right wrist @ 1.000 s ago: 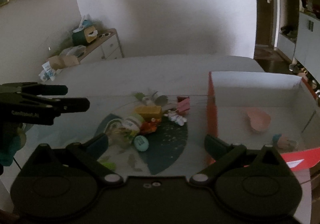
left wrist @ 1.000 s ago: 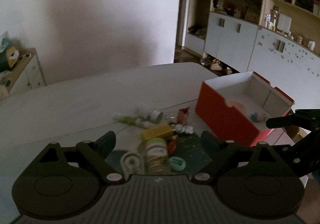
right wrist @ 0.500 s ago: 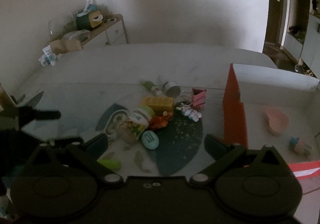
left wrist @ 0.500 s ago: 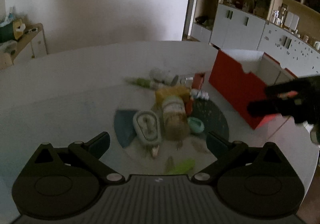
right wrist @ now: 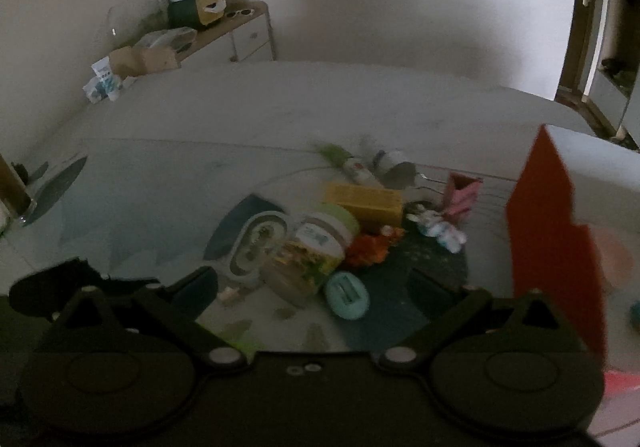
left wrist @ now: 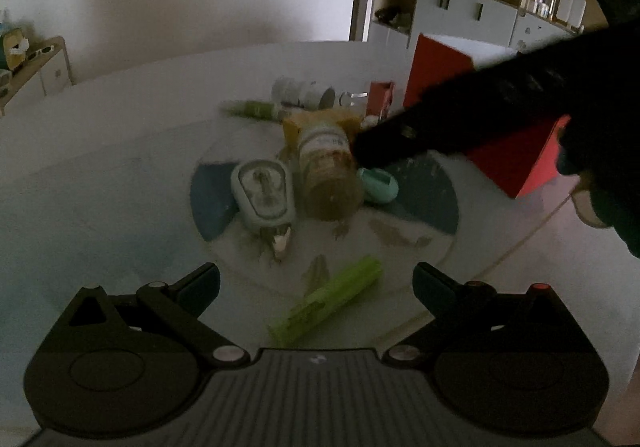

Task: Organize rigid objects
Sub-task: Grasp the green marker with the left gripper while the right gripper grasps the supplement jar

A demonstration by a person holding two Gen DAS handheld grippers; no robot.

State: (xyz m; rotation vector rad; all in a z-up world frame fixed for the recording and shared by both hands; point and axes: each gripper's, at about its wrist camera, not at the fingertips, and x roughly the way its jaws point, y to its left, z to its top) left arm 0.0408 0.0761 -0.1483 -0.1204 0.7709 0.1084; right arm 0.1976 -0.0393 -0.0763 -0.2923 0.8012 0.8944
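A pile of small objects lies on the table mat: a clear jar (left wrist: 326,171) with a green lid, on its side, a grey-green oval case (left wrist: 264,193), a teal egg-shaped piece (left wrist: 378,185), a yellow box (right wrist: 366,203), an orange toy (right wrist: 370,249), a pink clip (right wrist: 462,197) and a green marker (left wrist: 328,305). A red box (left wrist: 480,115) stands to the right. My left gripper (left wrist: 316,287) is open and empty, just before the marker. My right gripper (right wrist: 314,289) is open and empty over the jar (right wrist: 310,257) and teal piece (right wrist: 347,295); its dark arm crosses the left wrist view.
A green tube (left wrist: 258,109) and a white bottle (left wrist: 302,91) lie behind the pile. The red box (right wrist: 554,243) holds a pink item, partly seen. A side cabinet (right wrist: 236,35) with clutter stands against the far wall. Cupboards (left wrist: 472,11) line the right.
Both grippers have swung in toward the pile. My right gripper has come forward and low over the jar. My left gripper has pulled back, so the green marker now shows between its fingers.
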